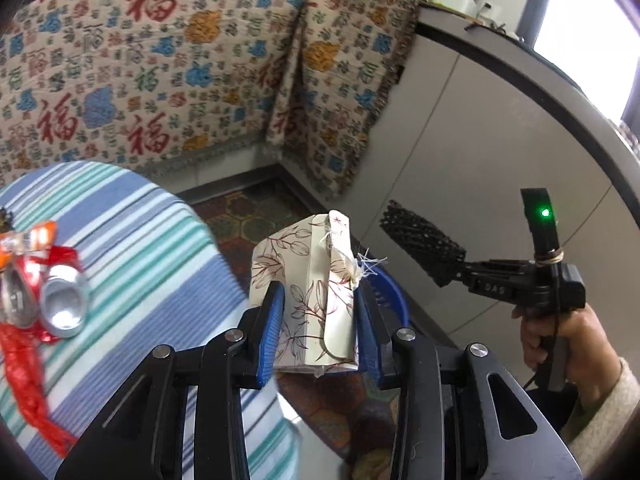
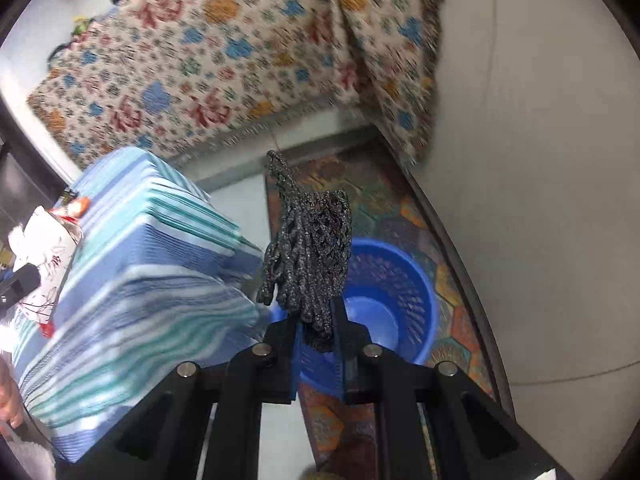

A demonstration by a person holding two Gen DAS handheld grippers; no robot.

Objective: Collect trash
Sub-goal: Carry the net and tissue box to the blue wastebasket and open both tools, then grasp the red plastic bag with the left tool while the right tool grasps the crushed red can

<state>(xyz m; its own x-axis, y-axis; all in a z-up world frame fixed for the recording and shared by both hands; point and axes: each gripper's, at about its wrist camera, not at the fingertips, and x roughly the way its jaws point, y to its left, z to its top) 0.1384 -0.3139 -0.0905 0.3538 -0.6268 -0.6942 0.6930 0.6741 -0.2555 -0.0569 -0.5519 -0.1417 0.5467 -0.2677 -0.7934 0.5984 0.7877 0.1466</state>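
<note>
Floral paper carton (image 1: 308,296): 1. Black mesh scrap (image 2: 310,256): 1. Crushed cans (image 1: 64,304): 2 (left edge). Blue basket (image 2: 394,300): 1.

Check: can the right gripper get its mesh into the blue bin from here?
Probably yes. The right gripper, shut on the black mesh, hangs above the open blue bin; nothing lies between.

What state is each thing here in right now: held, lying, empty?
Left tool: shut on the floral paper box.
Floral paper box: crumpled, held in the air.
Right tool: shut on the black mesh.
Black mesh: held, sticking up.
Blue basket: on the floor, looks empty.
Crushed cans: lying on the striped cloth.
</note>
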